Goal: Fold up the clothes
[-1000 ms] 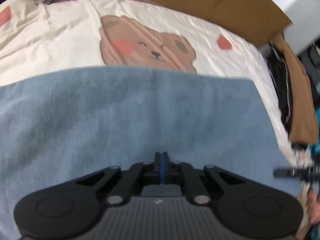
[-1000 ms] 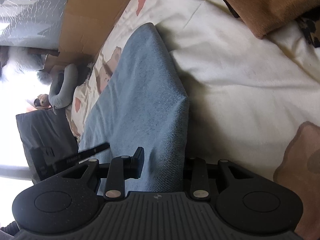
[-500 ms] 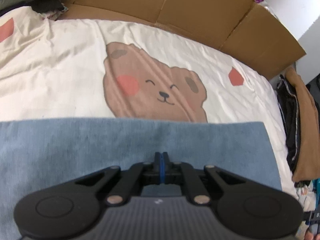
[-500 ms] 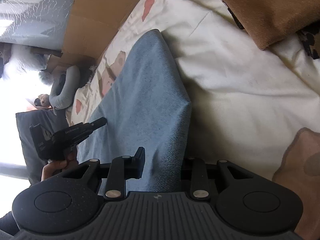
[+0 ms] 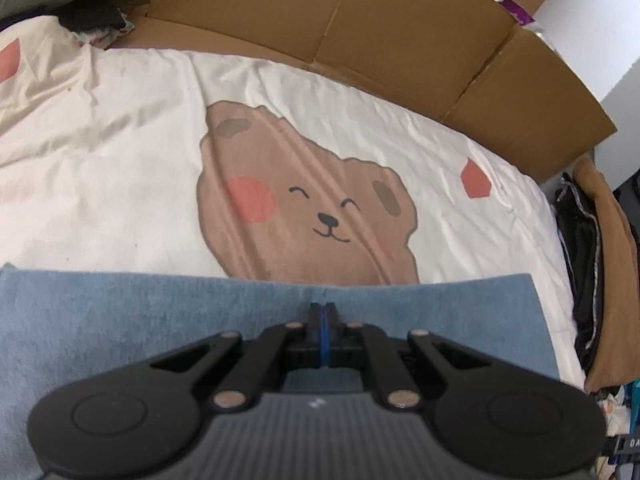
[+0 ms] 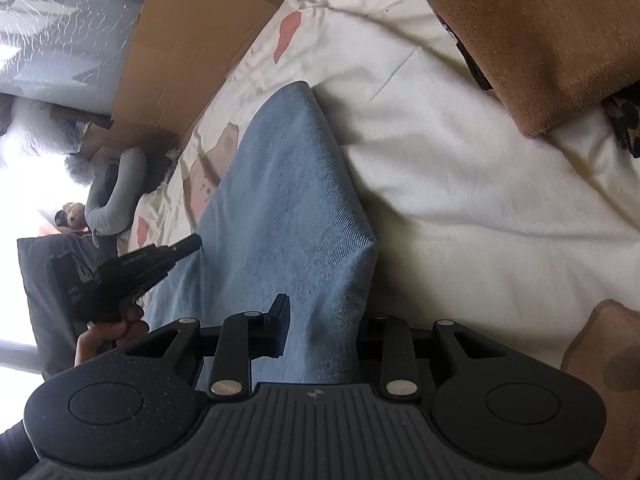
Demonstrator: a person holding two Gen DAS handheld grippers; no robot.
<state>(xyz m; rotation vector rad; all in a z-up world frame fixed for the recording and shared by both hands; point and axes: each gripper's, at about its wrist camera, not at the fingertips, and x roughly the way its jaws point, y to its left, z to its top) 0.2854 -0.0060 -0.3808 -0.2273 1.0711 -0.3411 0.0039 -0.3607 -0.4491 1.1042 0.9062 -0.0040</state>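
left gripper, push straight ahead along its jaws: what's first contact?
The left gripper is shut on the blue denim garment. Just past the denim's edge lies the bear-print bedsheet, likely the next contact; depth is unclear.

Blue cloth [image 6: 288, 216] runs between the right gripper's [image 6: 324, 320] spread fingers.

The left finger [image 6: 280, 320] stands clear beside the fabric; the right one is hidden behind the cloth's raised fold, so a pinch cannot be judged. The cloth stretches away over a cream bed sheet [image 6: 480, 200] (printed with brown and pink shapes). At the left a hand [image 6: 108, 332] holds the left gripper [image 6: 188, 246], its tip at the cloth's edge. A brown garment [image 6: 540, 40] lies at upper right, cardboard [image 6: 192, 40] behind.
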